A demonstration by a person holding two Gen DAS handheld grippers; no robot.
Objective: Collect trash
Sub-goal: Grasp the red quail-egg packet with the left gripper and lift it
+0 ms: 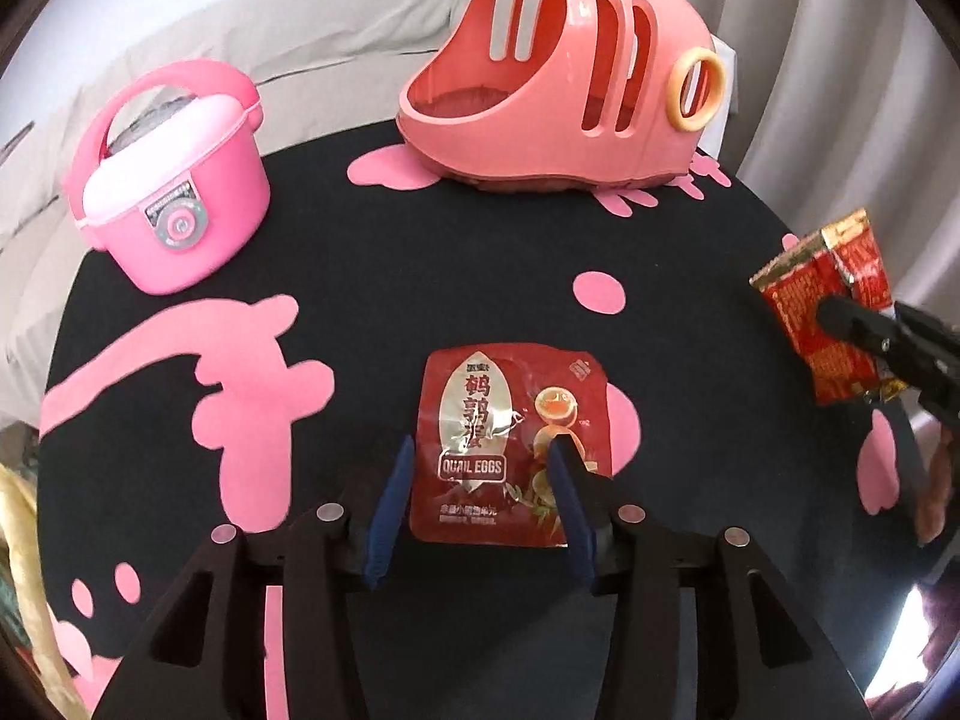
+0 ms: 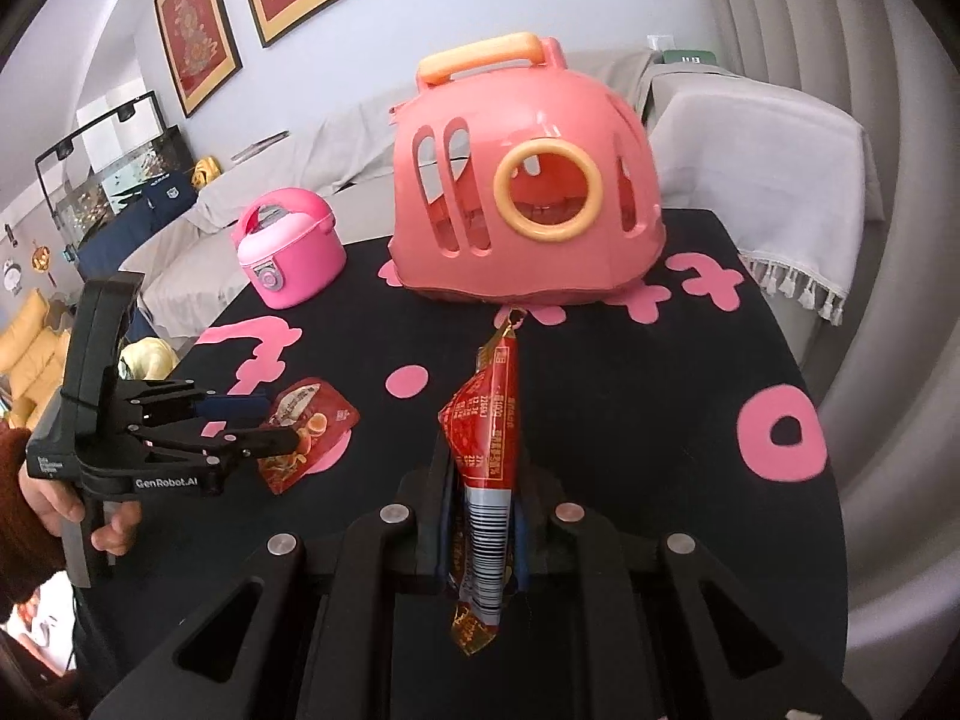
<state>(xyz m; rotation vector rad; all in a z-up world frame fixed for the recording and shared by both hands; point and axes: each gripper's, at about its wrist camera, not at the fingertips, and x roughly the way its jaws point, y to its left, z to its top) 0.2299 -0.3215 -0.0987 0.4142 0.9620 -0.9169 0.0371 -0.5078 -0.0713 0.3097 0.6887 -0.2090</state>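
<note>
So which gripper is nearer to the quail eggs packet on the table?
Left. The left gripper hangs open right over the quail eggs packet, one finger on each side. The right gripper is off to the side, shut on a red wrapper.

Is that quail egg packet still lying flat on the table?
Yes: the quail egg packet lies flat, face up, between the open left tongs.
</note>
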